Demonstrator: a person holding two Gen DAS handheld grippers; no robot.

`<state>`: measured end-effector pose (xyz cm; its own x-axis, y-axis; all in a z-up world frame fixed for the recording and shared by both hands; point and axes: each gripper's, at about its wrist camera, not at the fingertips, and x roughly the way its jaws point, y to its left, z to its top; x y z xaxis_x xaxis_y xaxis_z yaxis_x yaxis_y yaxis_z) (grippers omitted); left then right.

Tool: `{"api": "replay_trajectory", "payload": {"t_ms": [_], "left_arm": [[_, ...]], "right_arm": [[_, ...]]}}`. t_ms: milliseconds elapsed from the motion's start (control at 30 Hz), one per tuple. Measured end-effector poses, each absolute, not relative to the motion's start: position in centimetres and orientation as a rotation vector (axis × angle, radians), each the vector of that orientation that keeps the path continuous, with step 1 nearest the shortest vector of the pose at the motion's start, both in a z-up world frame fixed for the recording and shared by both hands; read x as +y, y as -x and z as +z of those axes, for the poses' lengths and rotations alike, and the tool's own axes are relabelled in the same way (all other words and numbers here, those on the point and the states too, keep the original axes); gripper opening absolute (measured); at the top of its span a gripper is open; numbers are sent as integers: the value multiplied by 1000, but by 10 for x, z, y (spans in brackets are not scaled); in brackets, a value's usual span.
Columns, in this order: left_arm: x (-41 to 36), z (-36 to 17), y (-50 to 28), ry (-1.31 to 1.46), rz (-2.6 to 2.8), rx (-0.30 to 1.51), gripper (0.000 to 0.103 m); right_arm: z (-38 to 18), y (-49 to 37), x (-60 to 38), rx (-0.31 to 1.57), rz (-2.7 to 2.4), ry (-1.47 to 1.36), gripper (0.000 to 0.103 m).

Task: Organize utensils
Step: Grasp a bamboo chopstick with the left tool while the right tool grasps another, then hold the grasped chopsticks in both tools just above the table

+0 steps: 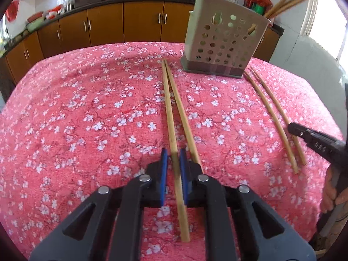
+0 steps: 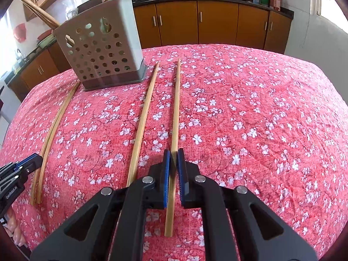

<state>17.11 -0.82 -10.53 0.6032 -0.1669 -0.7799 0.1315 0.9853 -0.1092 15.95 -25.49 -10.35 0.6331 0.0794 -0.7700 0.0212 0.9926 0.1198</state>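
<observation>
On cloth (image 1: 87,108): both grippers (L (image 1: 174,163), R (image 2: 173,163)) astride chopsticks.

Four long pale bamboo chopsticks lie flat on the cloth as two pairs. The left pair (image 1: 174,108) nearly touches at its far tips and splays toward the camera. The right pair (image 2: 156,113) lies apart, roughly parallel. Beyond them a beige perforated plastic utensil holder (image 1: 226,41) stands upright, more chopsticks (image 1: 287,3) leaning out.

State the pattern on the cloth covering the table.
The pink-red tablecloth carries small white blossoms on dark branches; the right wrist view shows it best.
</observation>
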Motion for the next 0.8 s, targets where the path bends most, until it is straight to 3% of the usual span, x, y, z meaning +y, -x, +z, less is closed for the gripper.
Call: {"api": "replay_trajectory", "payload": {"t_ms": [167,467,800], "left_arm": [[0,-106,-182,42,-142,910,9],[57,-107,-227,95,-6,887,11],[64,-107,-233,120,-4,882,11]], "right_arm": [[-105,-157,-253,879,24,-108,8],[-105,-187,-275,848,-71,-98,7],[-107,-209,-286,845,-62,-126,8]]}}
